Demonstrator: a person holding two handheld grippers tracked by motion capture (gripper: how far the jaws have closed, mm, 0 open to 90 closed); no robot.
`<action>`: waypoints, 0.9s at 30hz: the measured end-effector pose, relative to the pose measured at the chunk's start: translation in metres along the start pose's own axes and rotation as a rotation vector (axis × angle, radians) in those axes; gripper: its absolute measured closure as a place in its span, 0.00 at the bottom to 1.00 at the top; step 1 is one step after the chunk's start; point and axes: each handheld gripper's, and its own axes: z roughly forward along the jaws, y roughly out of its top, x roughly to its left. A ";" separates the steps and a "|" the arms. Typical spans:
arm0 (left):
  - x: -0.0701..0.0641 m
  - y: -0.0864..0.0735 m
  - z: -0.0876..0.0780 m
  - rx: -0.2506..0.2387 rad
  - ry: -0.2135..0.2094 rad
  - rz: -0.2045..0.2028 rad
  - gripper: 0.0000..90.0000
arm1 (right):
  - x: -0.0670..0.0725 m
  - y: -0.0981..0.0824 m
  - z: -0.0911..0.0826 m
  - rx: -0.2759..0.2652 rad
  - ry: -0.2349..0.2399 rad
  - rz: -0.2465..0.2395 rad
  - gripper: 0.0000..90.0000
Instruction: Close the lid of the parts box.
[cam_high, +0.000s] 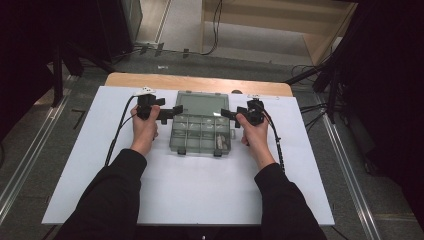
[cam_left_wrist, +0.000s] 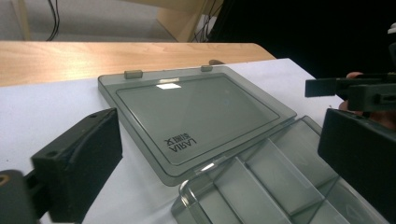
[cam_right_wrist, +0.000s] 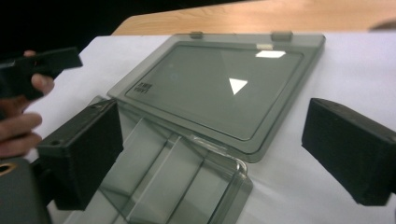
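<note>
While smoky compartment box (cam_high: 201, 134) lies open mid-worktop (cam_high: 90, 165), lid (cam_left_wrist: 187, 116) flat on far side, lid print reads "LARIA"; smaller characters above it too small to read. You hold left gripper (cam_high: 172, 113) at box's left edge, right gripper (cam_high: 227, 114) at right edge, both pointing inward, level. Both jaws wide, nothing between pads; box corner under each.

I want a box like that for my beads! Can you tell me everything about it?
The box is see-through smoky-grey plastic. It lies open on the white table, its lid folded flat back, with two latch tabs on its far edge and small dark lettering. Dividers split the tray into compartments; one near the front right holds something small. A tool sits on each side; neither grips it.
</note>
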 end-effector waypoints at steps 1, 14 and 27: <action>0.001 0.000 0.001 0.006 0.010 -0.010 0.05 | -0.001 0.001 0.001 -0.005 0.004 0.013 0.08; 0.008 -0.006 0.019 0.068 0.072 -0.088 0.36 | -0.005 0.009 0.015 0.045 -0.035 0.025 0.29; 0.005 -0.011 0.033 0.122 0.084 -0.110 0.43 | -0.011 0.000 0.034 0.118 -0.081 0.053 0.42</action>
